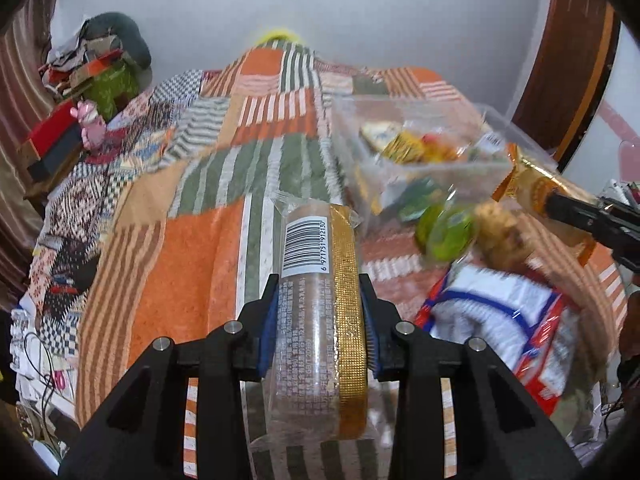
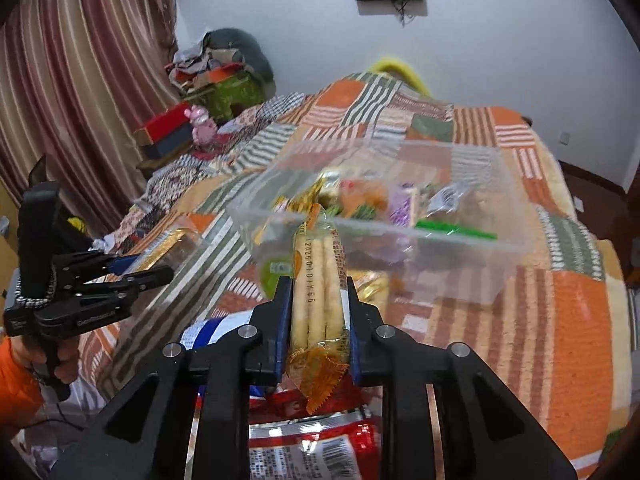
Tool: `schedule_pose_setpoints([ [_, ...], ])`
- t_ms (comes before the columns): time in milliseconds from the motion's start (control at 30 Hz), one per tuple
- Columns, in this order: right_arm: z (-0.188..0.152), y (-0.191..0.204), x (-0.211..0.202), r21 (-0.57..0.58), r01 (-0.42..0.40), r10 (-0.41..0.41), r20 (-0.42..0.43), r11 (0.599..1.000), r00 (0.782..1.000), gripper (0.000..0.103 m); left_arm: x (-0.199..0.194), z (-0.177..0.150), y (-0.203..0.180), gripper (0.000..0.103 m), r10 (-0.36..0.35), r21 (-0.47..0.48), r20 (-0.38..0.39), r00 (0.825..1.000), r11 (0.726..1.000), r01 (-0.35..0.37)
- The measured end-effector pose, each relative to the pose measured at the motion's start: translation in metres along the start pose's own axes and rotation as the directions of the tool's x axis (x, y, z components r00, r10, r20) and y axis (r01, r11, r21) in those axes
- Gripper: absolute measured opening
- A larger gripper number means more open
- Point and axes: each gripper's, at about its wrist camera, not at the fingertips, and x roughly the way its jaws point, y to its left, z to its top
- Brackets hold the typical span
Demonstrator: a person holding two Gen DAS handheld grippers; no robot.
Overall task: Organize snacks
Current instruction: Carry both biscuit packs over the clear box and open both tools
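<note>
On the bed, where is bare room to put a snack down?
The blanket lies bare left of the clear box, toward the red box, and also right of the clear box. It is crowded in front of the clear box: green cups and a red-white bag.

container (image 2: 400,240) on bedspread (image 2: 560,320) | snacks inside | loose packets (image 1: 500,312) before it | boxes (image 2: 168,136) left
</note>
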Motion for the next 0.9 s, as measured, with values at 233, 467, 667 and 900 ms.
schedule_pose_setpoints([
  [233, 0.015, -0.014, -0.023, 0.027, 0.045, -0.047, 0.079, 0.999, 0.996, 0.021, -0.025, 0.031, -0.018, 0.036, -0.022, 0.038, 0.089, 0.996, 0.999, 0.018],
  [467, 0.032, -0.029, -0.041, 0.056, 0.087, -0.095, 0.151, 0.995, 0.984, 0.021, -0.031, 0.064, -0.033, 0.036, -0.051, 0.059, 0.158, 0.986, 0.997, 0.042],
  [667, 0.047, -0.04, -0.049, 0.077, 0.122, -0.135, 0.204, 0.99, 0.969, 0.021, -0.026, 0.087, -0.041, 0.036, -0.059, 0.078, 0.19, 0.98, 0.996, 0.045],
  [900, 0.061, -0.051, -0.036, 0.089, 0.111, -0.128, 0.212, 0.99, 0.969, 0.021, 0.0, 0.11, -0.046, 0.036, -0.078, 0.092, 0.175, 0.982, 0.994, 0.063],
])
